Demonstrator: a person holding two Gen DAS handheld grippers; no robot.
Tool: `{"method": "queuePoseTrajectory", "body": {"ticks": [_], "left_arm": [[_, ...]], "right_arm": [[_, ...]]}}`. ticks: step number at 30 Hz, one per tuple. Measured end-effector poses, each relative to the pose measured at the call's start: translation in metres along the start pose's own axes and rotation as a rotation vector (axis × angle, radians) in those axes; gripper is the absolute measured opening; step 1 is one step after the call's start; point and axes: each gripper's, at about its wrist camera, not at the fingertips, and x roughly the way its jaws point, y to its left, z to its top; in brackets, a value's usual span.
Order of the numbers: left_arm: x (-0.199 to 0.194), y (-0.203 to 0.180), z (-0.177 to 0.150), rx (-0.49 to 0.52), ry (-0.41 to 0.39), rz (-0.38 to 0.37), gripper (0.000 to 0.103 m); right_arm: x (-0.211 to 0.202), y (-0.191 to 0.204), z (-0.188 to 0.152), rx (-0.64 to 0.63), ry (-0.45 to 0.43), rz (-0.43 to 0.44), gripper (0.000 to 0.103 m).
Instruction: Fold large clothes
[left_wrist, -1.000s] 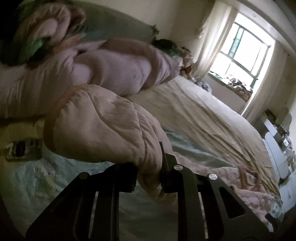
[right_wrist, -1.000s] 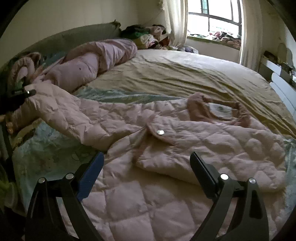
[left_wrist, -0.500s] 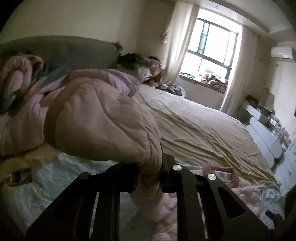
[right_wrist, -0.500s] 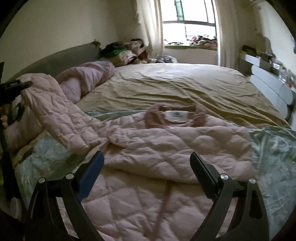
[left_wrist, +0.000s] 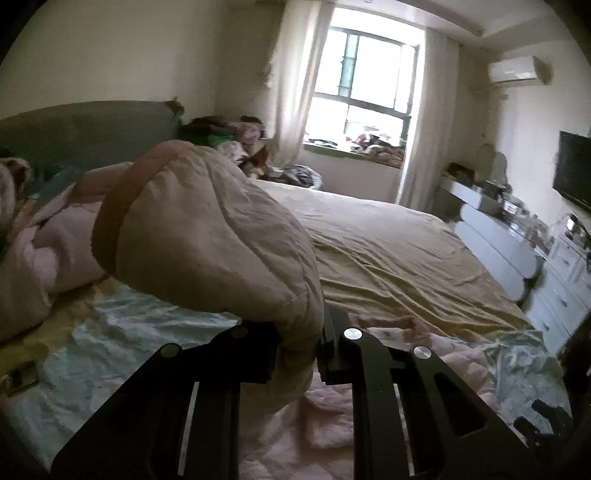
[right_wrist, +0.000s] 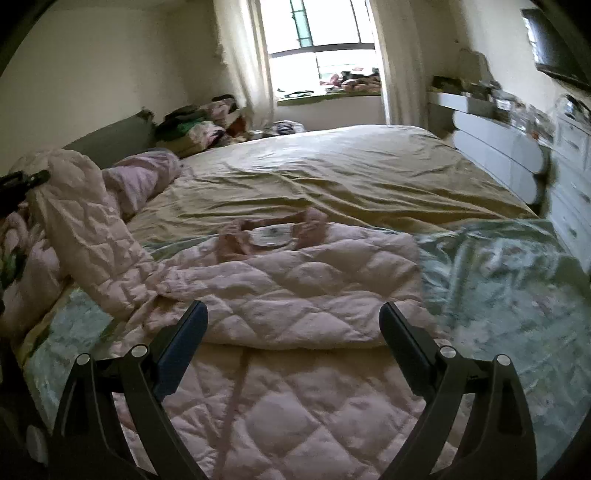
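Note:
A pale pink quilted jacket lies on the bed with its collar and white label toward the window. Its right side is folded in over the body. My left gripper is shut on the jacket's left sleeve near the cuff and holds it raised above the bed. In the right wrist view that sleeve rises up at the left to the left gripper. My right gripper is open and empty, low over the jacket's lower half.
The bed has a tan sheet and a light green patterned cover under the jacket. A pink duvet lies by the grey headboard. Piled clothes sit in the far corner. White drawers stand to the right.
My left gripper has lifted the sleeve higher and swung to the right. My right gripper has drawn back and centred on the jacket, still open.

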Motion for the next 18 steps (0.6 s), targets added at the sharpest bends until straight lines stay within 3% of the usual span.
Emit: {"method": "queuePoseTrajectory", "body": {"ticks": [7,18], "left_arm": [[0.011,-0.043,-0.016,0.027,0.024,-0.095,0.009],[0.036,-0.117,-0.066,0.174,0.076,-0.240,0.009]], "right_arm": [[-0.008,-0.031,-0.010,0.026,-0.003,-0.072,0.093],[-0.015,-0.076,-0.038,0.097,-0.004,-0.172,0.093]]}}
